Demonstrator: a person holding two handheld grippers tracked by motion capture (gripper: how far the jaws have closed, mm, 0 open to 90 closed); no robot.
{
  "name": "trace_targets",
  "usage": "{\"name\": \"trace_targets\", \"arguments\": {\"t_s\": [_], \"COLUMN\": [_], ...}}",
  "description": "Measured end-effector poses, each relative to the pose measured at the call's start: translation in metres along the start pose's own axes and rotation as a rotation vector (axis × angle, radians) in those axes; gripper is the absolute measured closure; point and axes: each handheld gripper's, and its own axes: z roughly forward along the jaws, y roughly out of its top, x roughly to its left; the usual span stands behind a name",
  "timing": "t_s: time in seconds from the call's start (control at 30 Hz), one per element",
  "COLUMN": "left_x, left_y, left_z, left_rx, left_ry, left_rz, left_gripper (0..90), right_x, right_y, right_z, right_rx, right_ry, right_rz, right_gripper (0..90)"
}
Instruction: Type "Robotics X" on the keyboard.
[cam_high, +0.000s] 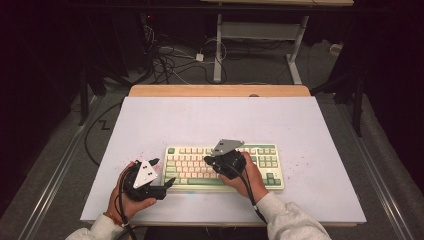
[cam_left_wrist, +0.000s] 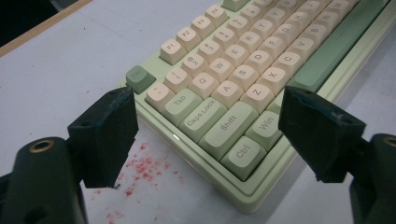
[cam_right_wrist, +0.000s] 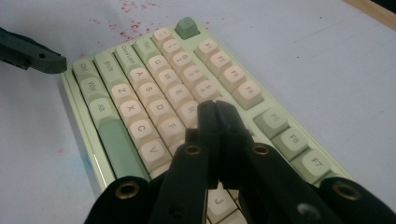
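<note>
A pale green keyboard (cam_high: 260, 162) with cream and green keys lies on the white table top (cam_high: 210, 120), near the front edge. My left gripper (cam_high: 164, 173) is held at the keyboard's left end, and its jaws stand wide open (cam_left_wrist: 212, 121) on either side of the front-left corner by the Ctrl key (cam_left_wrist: 243, 154), touching nothing. My right gripper (cam_high: 208, 160) hovers over the left-middle keys with its jaws pressed together (cam_right_wrist: 215, 106), tips above the letter rows near R and F. Whether the tips touch a key is hidden.
Red specks (cam_left_wrist: 140, 168) dot the table beside the keyboard's left end. A wooden strip (cam_high: 220, 90) edges the table's far side. Beyond it are cables (cam_high: 170, 62) on the floor and a white desk frame (cam_high: 260, 35). The left gripper's jaw (cam_right_wrist: 42, 58) shows in the right gripper view.
</note>
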Motion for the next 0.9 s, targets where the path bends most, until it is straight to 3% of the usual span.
{"name": "trace_targets", "arguments": {"t_s": [0.3, 0.9], "left_x": [0.0, 0.0], "left_y": [0.0, -0.001], "left_z": [0.0, 0.0], "left_rx": [0.0, 0.001], "left_ry": [-0.001, -0.004], "left_rz": [0.002, 0.003], "left_gripper": [18.9, 18.9], "right_x": [0.006, 0.004], "right_y": [0.003, 0.004], "right_z": [0.015, 0.027], "right_rx": [0.026, 0.055], "right_ry": [0.01, -0.005], "right_rz": [-0.011, -0.003], "right_gripper": [90.0, 90.0]}}
